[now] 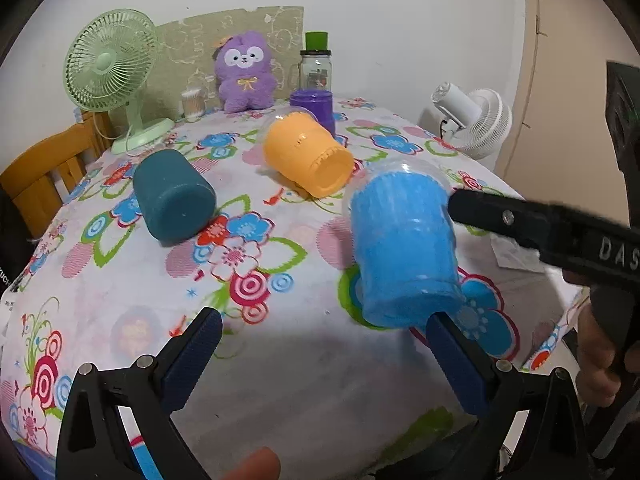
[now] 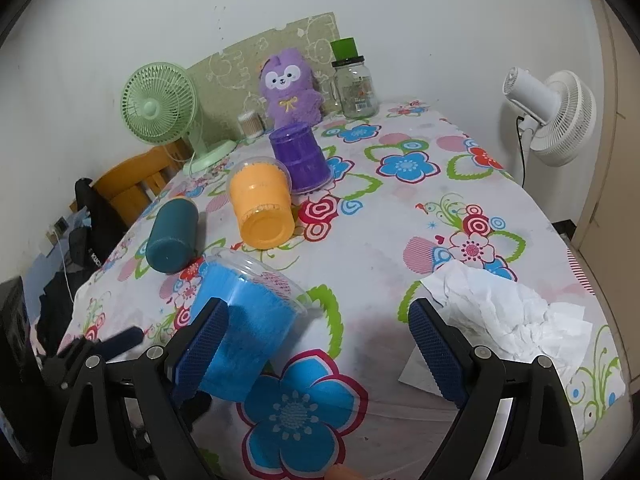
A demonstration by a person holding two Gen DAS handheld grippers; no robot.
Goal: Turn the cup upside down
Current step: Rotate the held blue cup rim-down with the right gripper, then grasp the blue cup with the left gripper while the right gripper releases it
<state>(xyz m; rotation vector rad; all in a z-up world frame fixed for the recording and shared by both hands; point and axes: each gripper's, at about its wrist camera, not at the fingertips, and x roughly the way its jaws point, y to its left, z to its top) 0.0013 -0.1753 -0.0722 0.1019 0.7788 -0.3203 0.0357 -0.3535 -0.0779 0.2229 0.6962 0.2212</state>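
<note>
1. Blue cup [image 1: 404, 248] sits tilted near the front edge of the tabletop [image 1: 280, 360], its clear rim leaning toward the far edge and its closed base toward the front.
2. Left gripper [image 1: 324, 348] hovers at the front edge with its tongs wide apart; its right pad is just beside the cup's base, and whether they touch cannot be told.
3. Right gripper [image 2: 316, 340] also has its tongs spread apart; its left pad lies against the side of the blue cup [image 2: 244, 320], the other pad well clear of it.
4. Orange cup [image 1: 308, 156] and teal cup [image 1: 172, 200] lie on their sides toward the middle.
5. Purple cup [image 2: 300, 160] stands upside down behind the orange one.
6. Crumpled paper [image 2: 500, 312] rests near the front right corner.
</note>
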